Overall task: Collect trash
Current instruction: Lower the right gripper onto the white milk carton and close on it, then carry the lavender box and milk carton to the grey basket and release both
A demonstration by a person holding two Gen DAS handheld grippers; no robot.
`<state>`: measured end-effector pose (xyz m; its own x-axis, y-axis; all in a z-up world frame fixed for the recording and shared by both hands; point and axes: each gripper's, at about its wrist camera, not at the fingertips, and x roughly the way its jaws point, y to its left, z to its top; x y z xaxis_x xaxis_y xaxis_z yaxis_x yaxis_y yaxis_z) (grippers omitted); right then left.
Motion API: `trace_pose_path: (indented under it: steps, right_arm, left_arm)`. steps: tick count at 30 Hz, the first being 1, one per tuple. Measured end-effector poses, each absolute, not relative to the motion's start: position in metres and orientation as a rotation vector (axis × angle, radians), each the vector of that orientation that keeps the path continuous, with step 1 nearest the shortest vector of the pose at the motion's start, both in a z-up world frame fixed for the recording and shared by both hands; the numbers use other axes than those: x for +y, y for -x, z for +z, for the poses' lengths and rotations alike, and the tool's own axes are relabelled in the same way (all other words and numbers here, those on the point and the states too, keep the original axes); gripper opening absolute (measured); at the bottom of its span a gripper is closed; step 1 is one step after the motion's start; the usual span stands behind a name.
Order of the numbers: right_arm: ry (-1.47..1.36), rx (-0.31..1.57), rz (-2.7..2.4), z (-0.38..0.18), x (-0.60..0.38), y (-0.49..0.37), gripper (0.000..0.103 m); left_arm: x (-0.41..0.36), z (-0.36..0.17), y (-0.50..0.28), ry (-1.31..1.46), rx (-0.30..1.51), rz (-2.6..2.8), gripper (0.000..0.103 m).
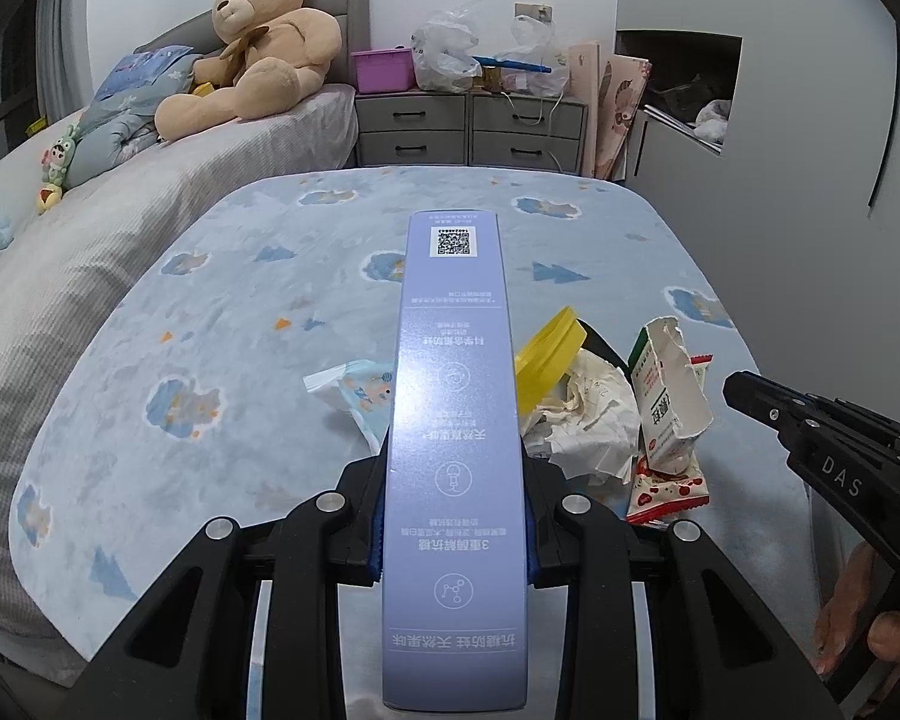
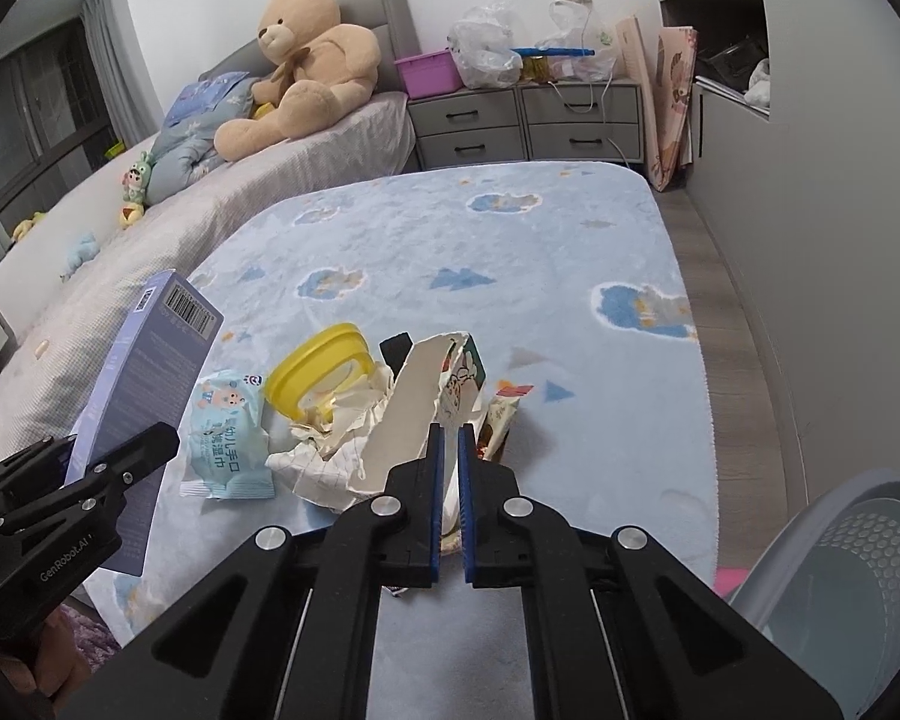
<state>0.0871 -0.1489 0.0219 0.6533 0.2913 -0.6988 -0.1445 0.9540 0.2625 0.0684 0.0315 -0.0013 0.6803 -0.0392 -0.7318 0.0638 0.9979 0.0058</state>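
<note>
From your left wrist, the left gripper (image 1: 453, 516) clamps 1 long purple box (image 1: 455, 420) near its end, so it could pivot loose; 1 torn carton (image 1: 666, 396) stands right. From your right wrist, the right gripper (image 2: 450, 498), jaws narrow and empty, overhangs 1 yellow lid (image 2: 318, 369), 1 wipes pack (image 2: 228, 438), and crumpled paper (image 2: 330, 456); you might snag it.
</note>
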Motion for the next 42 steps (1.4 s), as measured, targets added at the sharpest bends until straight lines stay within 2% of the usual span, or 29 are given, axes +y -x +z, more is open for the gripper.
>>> trace_pose_path:
  steps: [6,13,14,15,17,37,38,39,41,42]
  right_arm:
    - [-0.196,0.834,0.242,0.019,-0.153,-0.085,0.006]
    - [-0.189,0.835,0.276,0.021,-0.143,-0.084,0.013]
    - [-0.187,0.834,0.279,0.02,-0.141,-0.084,0.021]
    - [-0.184,0.831,0.278,0.02,-0.14,-0.084,0.034]
    - [-0.178,0.817,0.276,0.022,-0.137,-0.083,0.047]
    - [-0.084,0.883,0.172,-0.005,-0.104,-0.109,0.052]
    - [-0.086,0.886,0.165,-0.007,-0.104,-0.11,0.049]
    - [-0.091,0.887,0.161,-0.007,-0.105,-0.11,0.038]
    - [-0.107,0.893,0.161,-0.008,-0.109,-0.111,0.027]
    - [-0.116,0.887,0.161,-0.007,-0.11,-0.111,0.027]
  left_arm:
    - [0.027,-0.002,-0.065,-0.045,0.815,-0.06,0.031]
    - [0.029,-0.003,-0.065,-0.044,0.815,-0.043,0.031]
    - [0.03,-0.003,-0.066,-0.042,0.815,-0.041,0.031]
    - [0.031,-0.003,-0.066,-0.04,0.816,-0.04,0.031]
    - [0.033,-0.002,-0.067,-0.036,0.816,-0.039,0.031]
    - [0.05,-0.005,-0.071,-0.014,0.831,-0.025,0.031]
    - [0.049,-0.005,-0.071,-0.014,0.832,-0.025,0.031]
    - [0.049,-0.005,-0.07,-0.013,0.833,-0.024,0.031]
    - [0.052,-0.005,-0.071,-0.009,0.835,-0.024,0.031]
    - [0.053,-0.005,-0.071,-0.009,0.835,-0.025,0.031]
